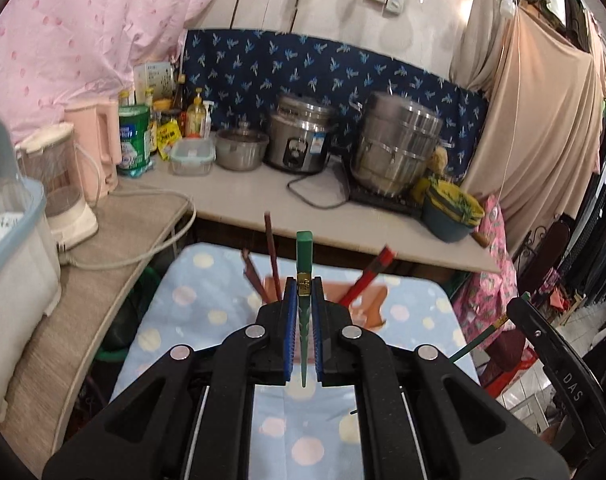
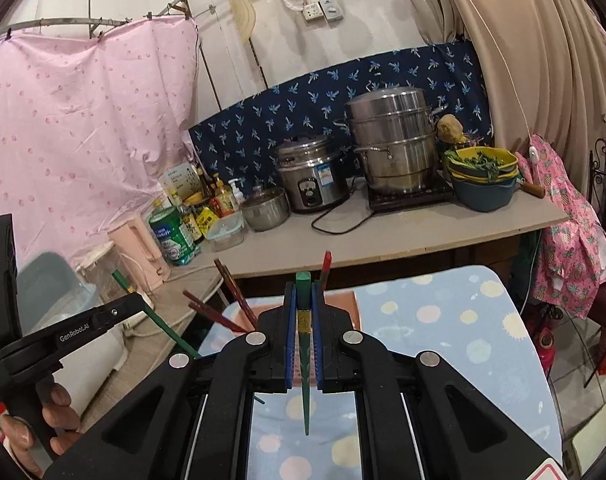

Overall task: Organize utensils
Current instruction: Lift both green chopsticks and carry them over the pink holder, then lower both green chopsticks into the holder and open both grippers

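My left gripper (image 1: 303, 286) is shut on a green chopstick (image 1: 303, 256), thick end pointing away and up. My right gripper (image 2: 303, 292) is shut on a second green chopstick (image 2: 303, 300), held the same way. Both hover above the blue dotted tablecloth (image 1: 207, 292). Just past the fingers, dark red chopsticks (image 1: 272, 252) and a bright red one (image 1: 369, 274) stand in an orange holder (image 1: 367, 304), mostly hidden. The right view shows them too (image 2: 233, 300), and the left gripper with its chopstick (image 2: 159, 324) at the left.
A grey counter (image 1: 255, 208) behind carries a rice cooker (image 1: 301, 136), a steel steamer pot (image 1: 395, 144), a bowl (image 1: 241, 148), bottles, a pink kettle (image 1: 99, 144) and stacked basins (image 1: 451, 208). A plastic bin (image 1: 11, 240) stands at left. Clothes hang at right.
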Tool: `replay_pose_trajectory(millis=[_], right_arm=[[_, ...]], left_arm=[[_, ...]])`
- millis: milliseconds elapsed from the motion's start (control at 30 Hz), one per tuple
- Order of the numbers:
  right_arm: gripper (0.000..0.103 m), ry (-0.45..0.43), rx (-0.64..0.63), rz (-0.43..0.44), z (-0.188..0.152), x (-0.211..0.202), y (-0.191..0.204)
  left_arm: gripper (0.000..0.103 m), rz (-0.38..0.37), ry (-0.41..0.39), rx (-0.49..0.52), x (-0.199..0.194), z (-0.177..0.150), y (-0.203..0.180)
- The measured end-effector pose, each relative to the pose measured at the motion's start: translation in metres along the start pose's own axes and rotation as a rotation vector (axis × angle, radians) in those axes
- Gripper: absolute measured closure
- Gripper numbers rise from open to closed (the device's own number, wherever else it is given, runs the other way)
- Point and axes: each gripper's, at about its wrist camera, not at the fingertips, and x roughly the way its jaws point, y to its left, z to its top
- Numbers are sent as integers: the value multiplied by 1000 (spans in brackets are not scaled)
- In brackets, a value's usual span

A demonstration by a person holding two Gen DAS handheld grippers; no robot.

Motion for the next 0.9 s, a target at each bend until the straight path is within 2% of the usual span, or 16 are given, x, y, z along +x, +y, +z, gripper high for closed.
replay_pose_trajectory(millis=[200, 400, 600, 900], right_arm=[[96, -82, 21, 27, 51, 14, 8], [96, -96, 20, 10, 78, 46, 13], [96, -60, 20, -9, 78, 84, 8], [96, 27, 12, -27, 48, 124, 1]], left_arm=[[96, 19, -73, 14, 8, 43, -11], [96, 53, -108, 25, 31, 66, -9], [96, 67, -86, 22, 59, 69, -2], [96, 64, -21, 16, 92, 52, 4]])
